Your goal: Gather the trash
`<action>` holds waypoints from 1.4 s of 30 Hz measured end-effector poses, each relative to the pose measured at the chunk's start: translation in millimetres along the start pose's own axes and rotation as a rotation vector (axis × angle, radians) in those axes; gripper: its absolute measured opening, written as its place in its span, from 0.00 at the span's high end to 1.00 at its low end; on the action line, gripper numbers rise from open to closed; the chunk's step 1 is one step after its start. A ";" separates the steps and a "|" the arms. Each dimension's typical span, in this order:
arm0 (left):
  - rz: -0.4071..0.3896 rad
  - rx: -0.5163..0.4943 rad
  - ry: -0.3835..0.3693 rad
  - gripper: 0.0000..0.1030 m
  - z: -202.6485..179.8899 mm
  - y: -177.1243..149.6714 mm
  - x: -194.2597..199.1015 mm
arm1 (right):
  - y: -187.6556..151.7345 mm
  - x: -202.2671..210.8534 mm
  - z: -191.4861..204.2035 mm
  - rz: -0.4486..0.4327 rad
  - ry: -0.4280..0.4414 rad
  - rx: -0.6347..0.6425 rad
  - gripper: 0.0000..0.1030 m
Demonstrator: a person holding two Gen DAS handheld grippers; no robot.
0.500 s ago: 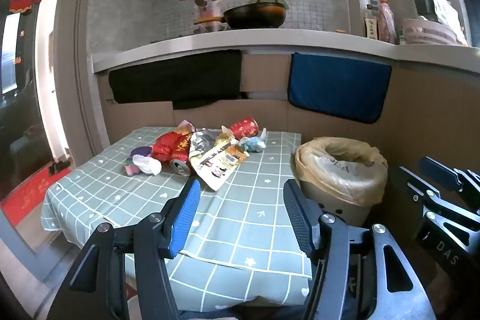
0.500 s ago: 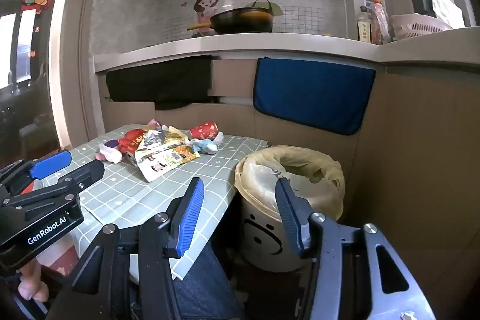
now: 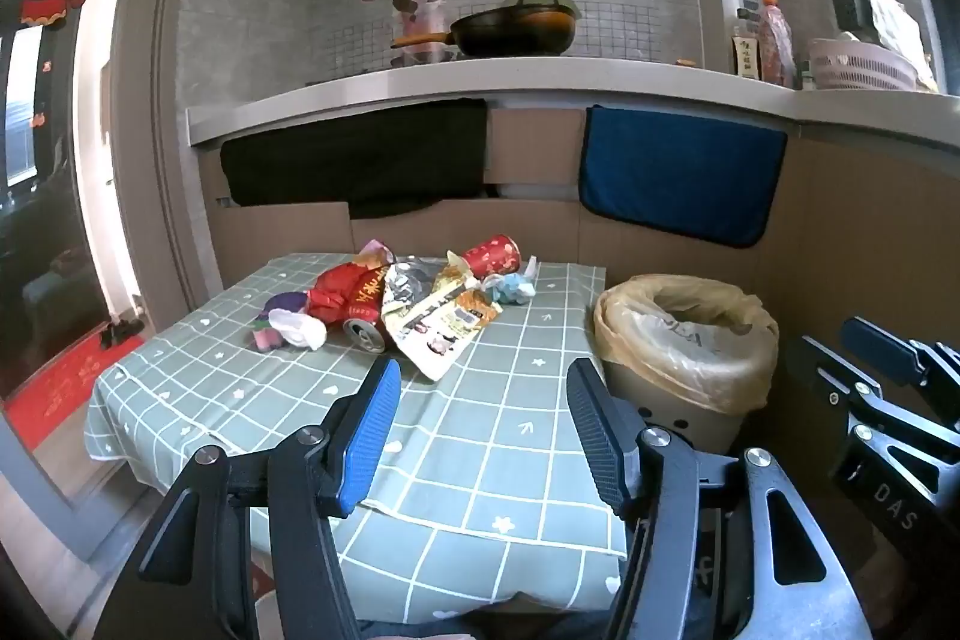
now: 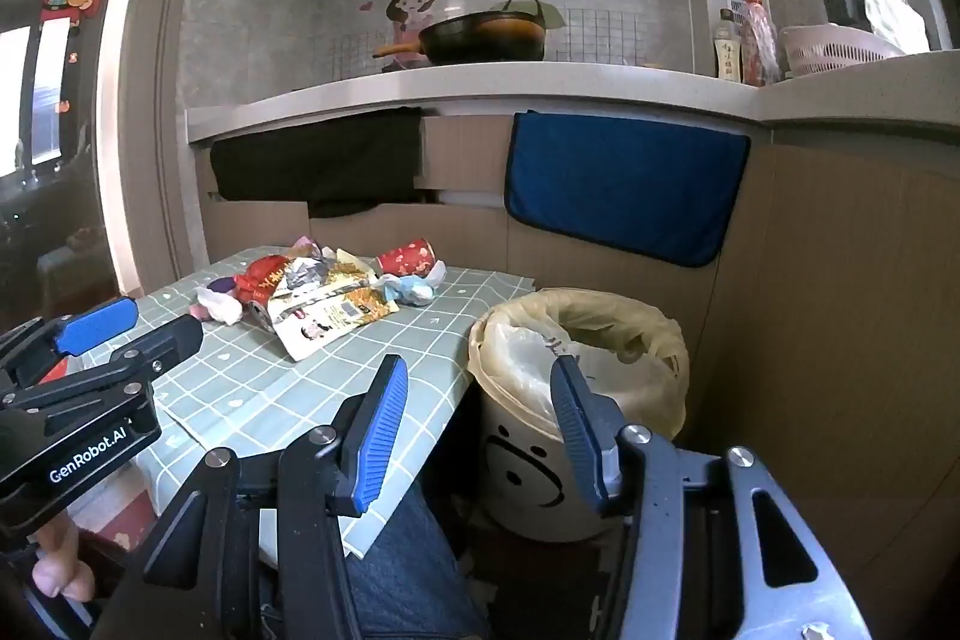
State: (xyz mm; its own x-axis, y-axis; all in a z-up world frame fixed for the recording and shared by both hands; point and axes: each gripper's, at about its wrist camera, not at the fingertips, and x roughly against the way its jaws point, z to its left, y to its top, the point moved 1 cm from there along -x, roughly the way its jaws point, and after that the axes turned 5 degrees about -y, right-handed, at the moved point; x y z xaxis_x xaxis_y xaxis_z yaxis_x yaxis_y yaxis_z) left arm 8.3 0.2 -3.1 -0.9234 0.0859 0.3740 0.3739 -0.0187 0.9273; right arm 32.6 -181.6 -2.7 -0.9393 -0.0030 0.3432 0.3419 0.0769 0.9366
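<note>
Left wrist view. My left tool [image 3: 480, 436] hangs spread over the near part of the table [image 3: 516, 436], nothing between its pads. The trash pile [image 3: 414, 298] lies toward the far end of the table: a red can [image 3: 360, 304], a printed pouch [image 3: 444, 328], a red cup [image 3: 495, 253], crumpled tissue [image 3: 510, 287]. The lined bin [image 3: 684, 340] stands just beside the table's right edge. Risk, as I judge it: the pieces overlap, so pinching the pouch could drag the can and set it rolling off the table. Compared with half a second ago, I see no real change.

Right wrist view. My right tool [image 4: 474, 430] is spread and empty, poised between the table's corner and the bin [image 4: 576, 358]. My left tool [image 4: 96, 340] shows at left, over the table. Risk: a light wrapper released from here may catch the bin's liner or fall beside the table. The view matches the earlier one.
</note>
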 end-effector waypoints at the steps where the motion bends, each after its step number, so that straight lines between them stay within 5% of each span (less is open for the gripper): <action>1: -0.002 -0.001 0.000 0.43 -0.2 -0.2 -0.6 | -0.1 -0.3 0.1 0.000 -0.001 0.000 0.54; 42: 0.001 0.003 -0.002 0.43 0.2 -0.1 -0.1 | -1.1 -3.6 0.8 0.013 0.004 0.003 0.54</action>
State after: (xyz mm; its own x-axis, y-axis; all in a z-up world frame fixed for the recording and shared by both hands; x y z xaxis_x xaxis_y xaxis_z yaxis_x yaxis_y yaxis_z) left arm 8.4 0.4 -3.2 -0.9227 0.0878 0.3754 0.3755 -0.0157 0.9267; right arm 35.6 -180.9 -5.0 -0.9347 -0.0060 0.3554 0.3538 0.0801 0.9319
